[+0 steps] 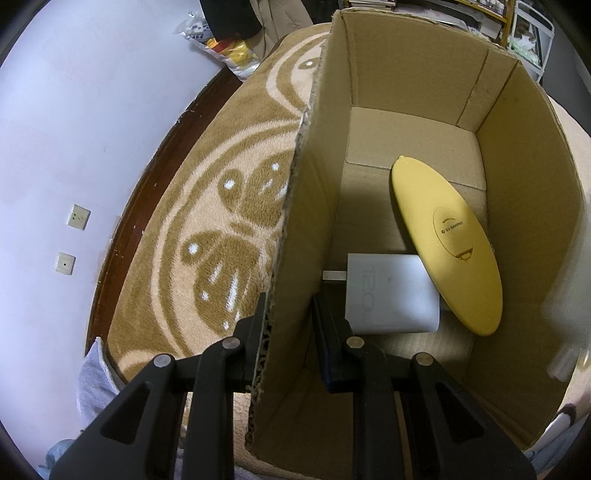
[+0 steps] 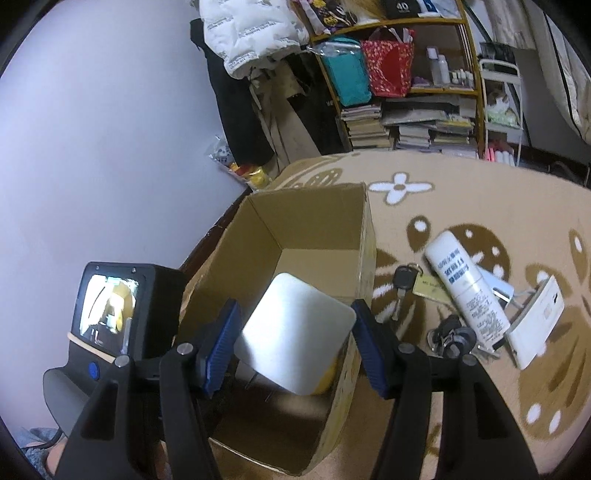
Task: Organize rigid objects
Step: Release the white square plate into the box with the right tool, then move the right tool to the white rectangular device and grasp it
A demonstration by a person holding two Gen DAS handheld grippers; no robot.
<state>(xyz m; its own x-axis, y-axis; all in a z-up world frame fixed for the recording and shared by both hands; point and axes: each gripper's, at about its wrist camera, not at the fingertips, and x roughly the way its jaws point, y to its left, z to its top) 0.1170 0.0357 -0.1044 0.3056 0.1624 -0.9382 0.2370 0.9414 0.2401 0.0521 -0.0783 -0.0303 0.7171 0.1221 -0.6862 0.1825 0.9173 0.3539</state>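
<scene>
cardboard box [image 1: 413,70]: brown, open-topped, on tan patterned carpet [image 1: 221,206]
left gripper [image 1: 288,314]: pinching the box's left wall
right gripper [image 2: 293,325]: spread around white rounded-square plate [image 2: 293,332], apparently gripped, over the box
inside box: yellow oval disc [image 1: 447,243] at 3 o'clock of grey charger block [image 1: 391,291]

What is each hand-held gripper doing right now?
Left hand-held gripper: closed on the cardboard box wall.
Right hand-held gripper: holding a white square plate over the box.

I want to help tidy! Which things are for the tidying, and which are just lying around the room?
For the job: cardboard box, yellow oval, white charger, white square in the right gripper, white tube, key.
Just lying about: bookshelf, red bag, white jacket.
</scene>
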